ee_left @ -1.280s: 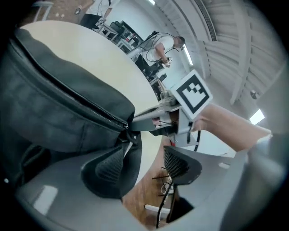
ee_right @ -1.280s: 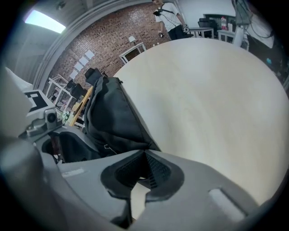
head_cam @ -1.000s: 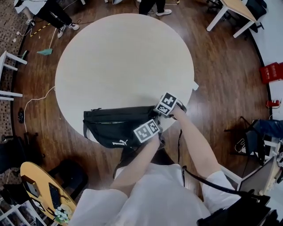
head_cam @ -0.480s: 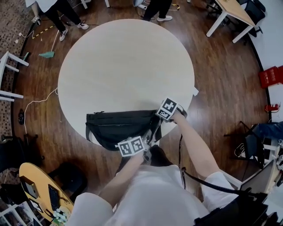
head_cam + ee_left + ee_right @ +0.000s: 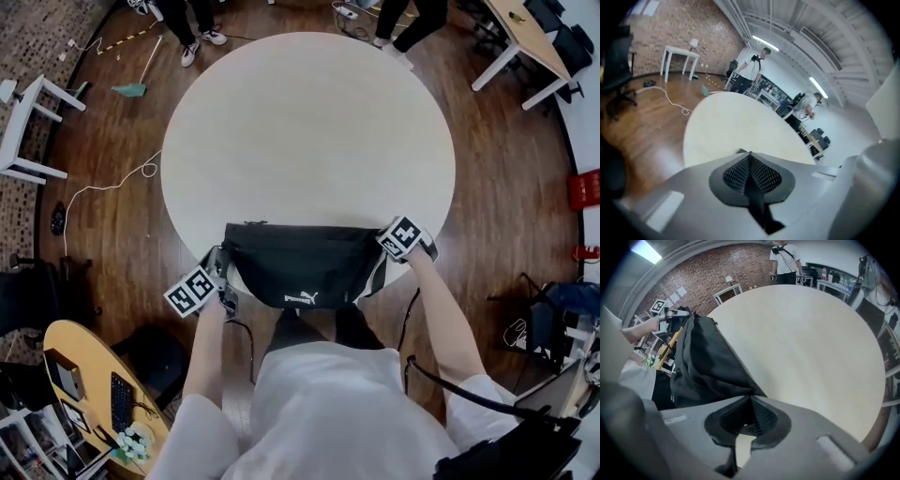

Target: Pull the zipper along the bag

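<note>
While the black fabric waist bag (image 5: 300, 267) lies at the 6 o'clock edge of the round pale table (image 5: 309, 122), long axis 9 to 3 o'clock, the left gripper (image 5: 750, 160) is clamped on a thin black strip (image 5: 758, 206) at its 9 o'clock end and the right gripper (image 5: 750, 401) pinches the 3 o'clock corner; the zipper should travel along that line.
</note>
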`<state>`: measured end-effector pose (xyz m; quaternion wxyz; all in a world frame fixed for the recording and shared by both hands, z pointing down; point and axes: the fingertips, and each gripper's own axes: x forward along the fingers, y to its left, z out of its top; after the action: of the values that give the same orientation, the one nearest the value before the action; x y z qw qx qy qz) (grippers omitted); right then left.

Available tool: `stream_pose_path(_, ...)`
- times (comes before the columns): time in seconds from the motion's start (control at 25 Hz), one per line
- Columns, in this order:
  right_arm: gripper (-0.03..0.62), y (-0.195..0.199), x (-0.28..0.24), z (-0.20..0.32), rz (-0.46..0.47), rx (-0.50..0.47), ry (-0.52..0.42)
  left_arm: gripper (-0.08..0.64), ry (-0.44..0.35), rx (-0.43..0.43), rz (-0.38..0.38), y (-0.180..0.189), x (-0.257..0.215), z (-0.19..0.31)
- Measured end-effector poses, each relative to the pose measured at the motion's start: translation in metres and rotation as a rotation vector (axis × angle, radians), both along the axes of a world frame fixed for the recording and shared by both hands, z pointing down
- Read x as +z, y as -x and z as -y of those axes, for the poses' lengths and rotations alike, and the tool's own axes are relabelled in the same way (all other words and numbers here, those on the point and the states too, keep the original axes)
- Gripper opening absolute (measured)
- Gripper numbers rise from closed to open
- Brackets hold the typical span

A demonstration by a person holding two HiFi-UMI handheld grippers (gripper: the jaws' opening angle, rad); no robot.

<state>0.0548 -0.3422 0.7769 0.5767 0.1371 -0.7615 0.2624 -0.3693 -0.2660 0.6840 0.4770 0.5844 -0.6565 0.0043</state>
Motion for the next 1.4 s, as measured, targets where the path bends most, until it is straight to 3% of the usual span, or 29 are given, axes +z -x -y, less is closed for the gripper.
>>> stream_pose_path(0.08, -0.006, 0.0, 0.001, 0.002, -0.006, 0.037, -0.003, 0.02, 0.054, 0.095, 0.124, 0.034, 0.024, 0.022)
stream_pose_path(0.16, -0.006, -0.001, 0.002, 0.003, -0.023, 0.071, -0.02, 0.02, 0.111, 0.228, 0.204, 0.036, 0.051, 0.04)
stream_pose_path(0.24, -0.006, 0.001, 0.002, 0.006, -0.053, 0.093, -0.056, 0.02, 0.132, 0.269, 0.202, 0.031, 0.068, 0.051)
stream_pose_path(0.4, -0.008, 0.012, 0.011, 0.03, -0.11, 0.168, -0.156, 0.021, 0.047, 0.368, 0.202, 0.04, 0.068, 0.066)
stream_pose_path(0.56, -0.008, -0.015, 0.008, -0.001, -0.304, 0.242, -0.183, 0.075, 0.035, 0.475, 0.068, 0.04, 0.063, 0.015)
stream_pose_path(0.6, -0.008, -0.019, 0.005, -0.008, -0.334, 0.243, -0.201, 0.119, 0.045, 0.489, 0.077, 0.044, 0.057, 0.001)
stream_pose_path(0.64, -0.006, -0.018, 0.005, -0.008, -0.333, 0.248, -0.233, 0.096, 0.053, 0.493, 0.116, 0.054, 0.05, -0.007)
stream_pose_path(0.68, -0.008, -0.017, 0.003, -0.004, -0.328, 0.266, -0.274, 0.019, 0.055, 0.488, 0.169, 0.068, 0.043, -0.012)
stream_pose_path(0.8, 0.002, -0.019, -0.022, 0.016, -0.314, 0.351, -0.432, 0.017, 0.016, 0.444, 0.284, 0.103, 0.019, -0.021)
stream_pose_path(0.92, -0.003, 0.011, -0.074, 0.033, -0.133, 0.359, -0.642, 0.015, -0.11, 0.429, 0.312, 0.091, -0.016, -0.025)
stream_pose_path(1.04, -0.009, 0.05, -0.143, 0.005, 0.1, 0.409, -0.805, 0.015, -0.27, 0.458, 0.352, 0.05, -0.058, -0.038)
stream_pose_path(1.24, -0.009, 0.066, -0.232, -0.076, 0.412, 0.514, -0.987, 0.016, -0.57, 0.486, 0.381, -0.062, -0.16, -0.067)
stream_pose_path(1.4, -0.009, 0.053, -0.281, -0.184, 0.587, 0.5, -1.031, 0.016, -0.745, 0.496, 0.39, -0.164, -0.226, -0.135)
